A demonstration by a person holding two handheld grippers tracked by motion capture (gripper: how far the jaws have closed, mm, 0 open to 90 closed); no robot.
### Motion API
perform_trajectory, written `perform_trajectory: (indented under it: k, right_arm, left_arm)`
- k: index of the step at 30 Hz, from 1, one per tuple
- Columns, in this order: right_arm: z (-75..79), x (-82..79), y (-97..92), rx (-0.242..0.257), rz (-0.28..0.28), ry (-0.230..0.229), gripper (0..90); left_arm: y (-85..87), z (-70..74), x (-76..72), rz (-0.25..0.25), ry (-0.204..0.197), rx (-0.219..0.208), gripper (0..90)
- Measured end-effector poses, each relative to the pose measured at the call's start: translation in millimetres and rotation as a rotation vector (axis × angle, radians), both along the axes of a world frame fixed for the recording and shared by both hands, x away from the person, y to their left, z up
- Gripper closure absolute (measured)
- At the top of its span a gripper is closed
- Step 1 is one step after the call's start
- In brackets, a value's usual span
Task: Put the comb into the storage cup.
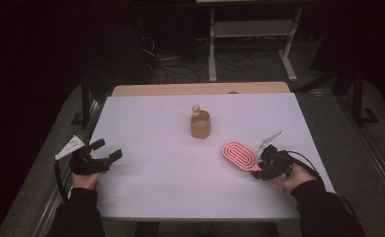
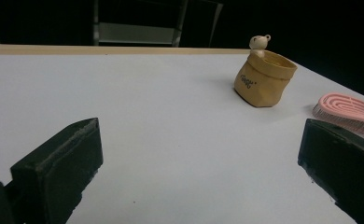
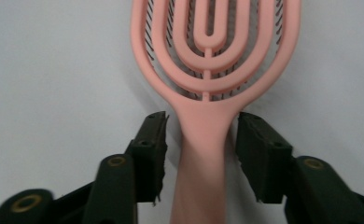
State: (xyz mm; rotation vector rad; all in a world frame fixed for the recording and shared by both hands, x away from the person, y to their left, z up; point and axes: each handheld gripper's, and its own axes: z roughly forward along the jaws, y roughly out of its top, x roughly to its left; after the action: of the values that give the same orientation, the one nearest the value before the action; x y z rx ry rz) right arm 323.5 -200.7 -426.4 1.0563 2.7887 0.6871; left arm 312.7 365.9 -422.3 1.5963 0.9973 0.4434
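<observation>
In the right gripper view, the pink hairbrush (image 3: 203, 135) is cut off at top and bottom. In the left gripper view, its handle hides behind a black jaw. The tan pouch's (image 2: 263, 79) lettering is too small to read.

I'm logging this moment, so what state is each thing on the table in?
pink hairbrush: flat on table, bristles down, handle between right gripper's jaws, narrow gaps either side.
tan pouch: upright, mouth open, small bear figure at its rim.
right gripper: open.
left gripper: open wide, holding nothing.
</observation>
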Motion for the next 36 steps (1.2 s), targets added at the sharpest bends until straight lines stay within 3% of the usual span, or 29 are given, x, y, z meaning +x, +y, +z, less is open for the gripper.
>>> perform_trajectory:
  k: [3, 17, 36]
  right_arm:
    - [-0.2, 0.2, 0.3, 0.0, -0.004, 0.002, 63.7]
    - [0.8, -0.8, 0.9, 0.001, -0.007, 0.005, 67.3]
    - [23.8, -3.0, 2.4, 0.097, 0.015, -0.05, 69.0]
  left_arm:
    - [0.1, 0.1, -0.1, 0.0, 0.0, 0.0, 0.0]
    - [-0.4, -0.4, 0.2, -0.003, 0.004, 0.004, 0.0]
    - [-0.4, -0.9, 0.6, -0.006, 0.008, 0.007, 0.0]
